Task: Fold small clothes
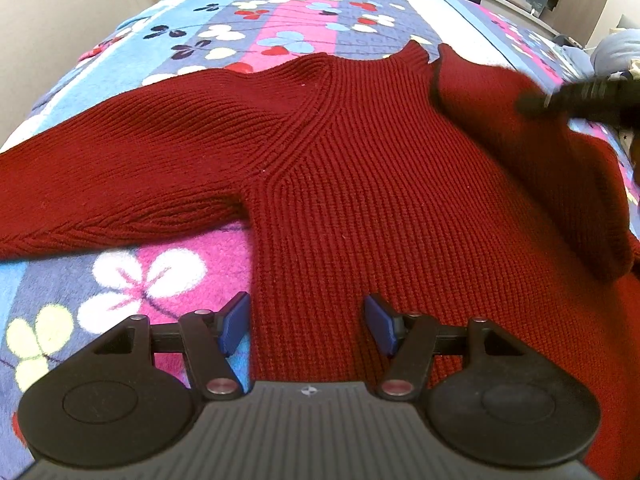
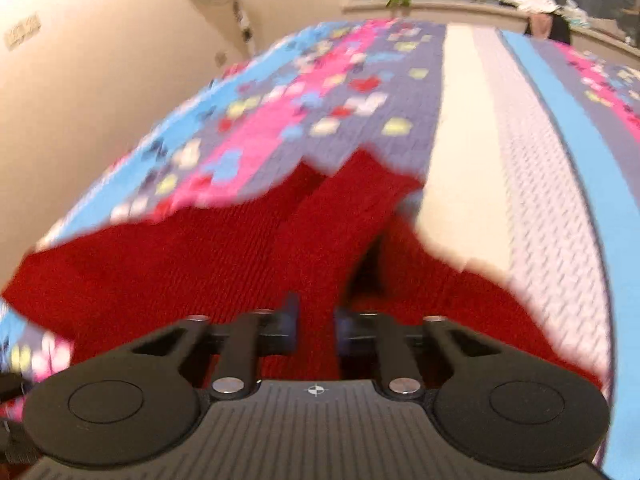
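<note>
Pinching a raised sleeve of the red sweater (image 1: 360, 184) in my right fingers (image 2: 316, 320), I keep my left fingers (image 1: 306, 324) parted over its hem on the bed (image 1: 132, 280), other sleeve stretching leftward.

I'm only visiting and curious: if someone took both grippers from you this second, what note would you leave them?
Left gripper: open, holding nothing, over the sweater's lower body.
Right gripper: shut on a fold of the red sweater; picture blurred.
Sweater lies on the floral blanket. Its left-hand sleeve is spread flat; its right-hand side is lifted and turned over the body.
Done: first side fold started.
Left: lay it down, fold the other sleeve, fold the body.
</note>
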